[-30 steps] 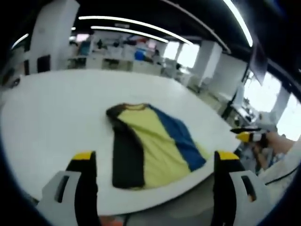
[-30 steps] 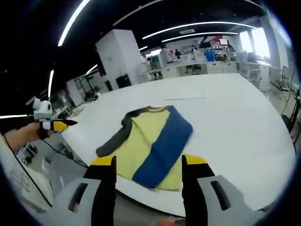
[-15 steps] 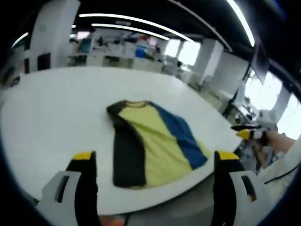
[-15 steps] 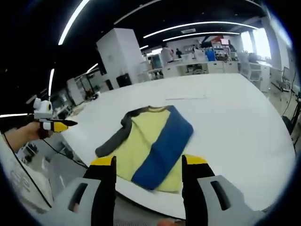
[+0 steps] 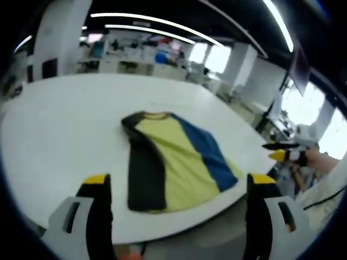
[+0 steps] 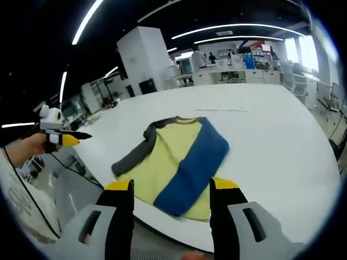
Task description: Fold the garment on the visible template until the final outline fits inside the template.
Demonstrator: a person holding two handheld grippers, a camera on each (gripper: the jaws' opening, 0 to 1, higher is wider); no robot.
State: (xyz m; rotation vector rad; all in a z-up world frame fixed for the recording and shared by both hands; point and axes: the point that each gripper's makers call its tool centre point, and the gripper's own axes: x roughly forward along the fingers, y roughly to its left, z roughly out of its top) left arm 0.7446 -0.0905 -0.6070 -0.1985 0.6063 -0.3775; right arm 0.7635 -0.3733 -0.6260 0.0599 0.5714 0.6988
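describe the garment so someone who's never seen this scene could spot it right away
Start at the big white table in the open office hall. The garment lies flat near the table's close edge, ahead of the open left gripper and right gripper. It is the one coloured thing there: a folded shirt in three lengthwise bands, dark grey, pale yellow and blue.

bare table (image 5: 65, 119) all around garment (image 5: 173, 160)

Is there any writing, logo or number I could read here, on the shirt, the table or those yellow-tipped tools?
None can be read. The shirt shows plain yellow, blue and dark panels, the table is bare white, and the background clutter is too blurred to tell.
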